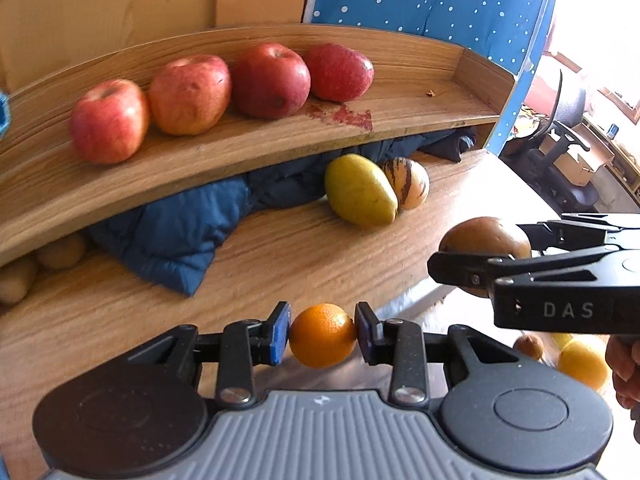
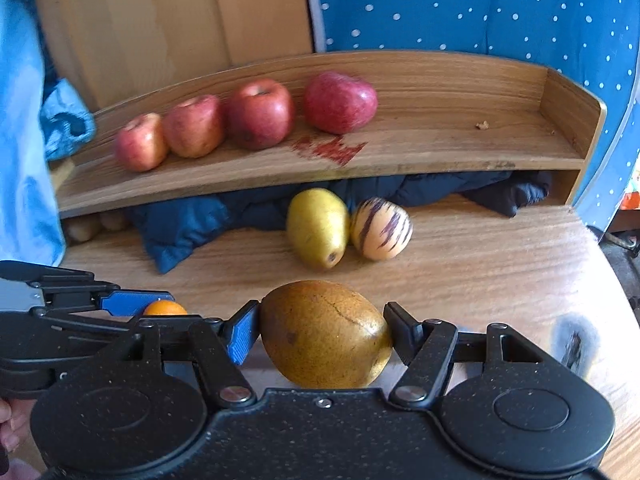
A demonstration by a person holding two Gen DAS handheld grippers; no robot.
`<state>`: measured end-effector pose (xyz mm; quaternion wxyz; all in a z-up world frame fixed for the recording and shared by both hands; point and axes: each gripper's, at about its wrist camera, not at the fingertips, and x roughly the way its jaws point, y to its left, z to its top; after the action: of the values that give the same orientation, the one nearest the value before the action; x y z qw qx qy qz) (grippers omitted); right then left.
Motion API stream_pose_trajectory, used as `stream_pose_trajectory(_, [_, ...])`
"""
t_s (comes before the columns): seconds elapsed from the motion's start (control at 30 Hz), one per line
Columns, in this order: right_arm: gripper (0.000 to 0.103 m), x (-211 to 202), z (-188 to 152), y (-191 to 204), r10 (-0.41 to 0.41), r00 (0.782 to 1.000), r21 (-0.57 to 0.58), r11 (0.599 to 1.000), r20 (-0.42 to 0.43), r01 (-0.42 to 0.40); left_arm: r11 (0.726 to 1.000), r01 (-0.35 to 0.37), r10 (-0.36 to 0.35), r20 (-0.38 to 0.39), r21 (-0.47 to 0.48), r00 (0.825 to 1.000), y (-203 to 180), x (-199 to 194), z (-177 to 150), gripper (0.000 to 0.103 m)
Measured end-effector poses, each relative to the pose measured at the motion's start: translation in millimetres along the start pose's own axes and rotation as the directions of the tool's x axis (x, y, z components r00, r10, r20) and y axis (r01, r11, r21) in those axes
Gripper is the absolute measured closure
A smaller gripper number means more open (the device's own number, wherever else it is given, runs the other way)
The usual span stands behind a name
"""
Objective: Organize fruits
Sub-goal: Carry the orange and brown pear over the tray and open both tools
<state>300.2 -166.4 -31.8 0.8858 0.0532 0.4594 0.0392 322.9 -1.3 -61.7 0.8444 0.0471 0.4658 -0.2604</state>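
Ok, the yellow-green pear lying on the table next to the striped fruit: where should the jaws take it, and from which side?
Judging from its pose, grip the yellow-green pear across its broad middle, coming from above and the front. It lies on its side on the table, its long axis pointing toward the camera. The striped fruit seems to touch its right flank, so a jaw would have to wedge in there.

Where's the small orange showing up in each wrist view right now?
Left wrist: orange at bottom centre, pinched in the left gripper.
Right wrist: orange peeks out at lower left, mostly hidden behind the gripper.
Shared landmark: the striped fruit on the table.
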Motion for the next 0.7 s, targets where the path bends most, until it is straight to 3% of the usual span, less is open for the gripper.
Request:
stream_pose_trajectory(0.3, [0.035,-1,-33,16,0.075,0.994,-0.026,0.997,-0.084,-0.078,0.999,-0.024,0.023,-0.029,-0.030,0.999,-3,-22,-30,0.065])
stream_pose_trajectory(0.7, [0.035,-3,-51,11,0.069,0.992,-0.016,0.997,-0.106,-0.071,0.997,-0.057,0.053,-0.070,-0.049,0.996,-9,-26,-44,0.065])
